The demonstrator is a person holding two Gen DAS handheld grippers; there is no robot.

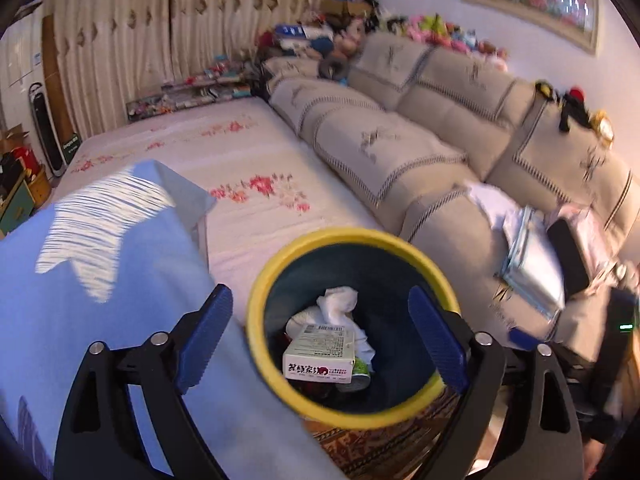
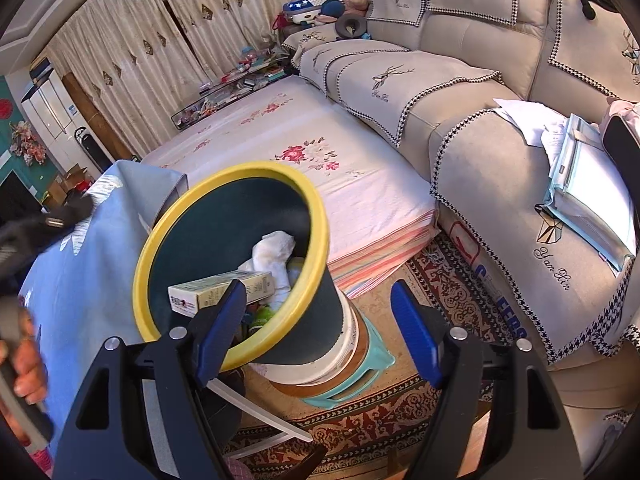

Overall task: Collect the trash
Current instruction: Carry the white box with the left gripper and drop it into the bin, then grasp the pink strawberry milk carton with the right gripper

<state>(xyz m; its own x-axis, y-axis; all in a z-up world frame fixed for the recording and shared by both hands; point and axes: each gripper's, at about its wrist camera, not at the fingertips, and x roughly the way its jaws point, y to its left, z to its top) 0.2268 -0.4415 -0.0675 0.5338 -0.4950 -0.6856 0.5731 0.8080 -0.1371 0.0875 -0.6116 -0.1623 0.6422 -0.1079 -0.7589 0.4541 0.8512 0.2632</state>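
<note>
A trash bin point(image 1: 264, 304) with a yellow rim and dark inside stands beside the blue-covered table. In it lie a white crumpled tissue point(image 1: 338, 302), a small printed carton point(image 1: 320, 354) and a green scrap point(image 1: 360, 368). My left gripper point(image 1: 322, 338) hangs over the bin's mouth, jaws wide open, with nothing between the pads. In the right wrist view the bin point(image 2: 236, 176) shows the same carton point(image 2: 216, 290) and tissue point(image 2: 272, 252). My right gripper point(image 2: 320, 330) is open and empty just in front of the bin, its left finger point(image 2: 222, 328) overlapping the rim.
The bin rests on a white tub on a teal stool point(image 2: 360, 376), on a patterned rug point(image 2: 452, 292). A blue cloth point(image 1: 100, 280) covers the table at left. A floral mattress point(image 2: 320, 160) and a beige sofa point(image 2: 500, 152) with papers point(image 2: 588, 184) lie beyond. A hand point(image 2: 24, 364) shows at far left.
</note>
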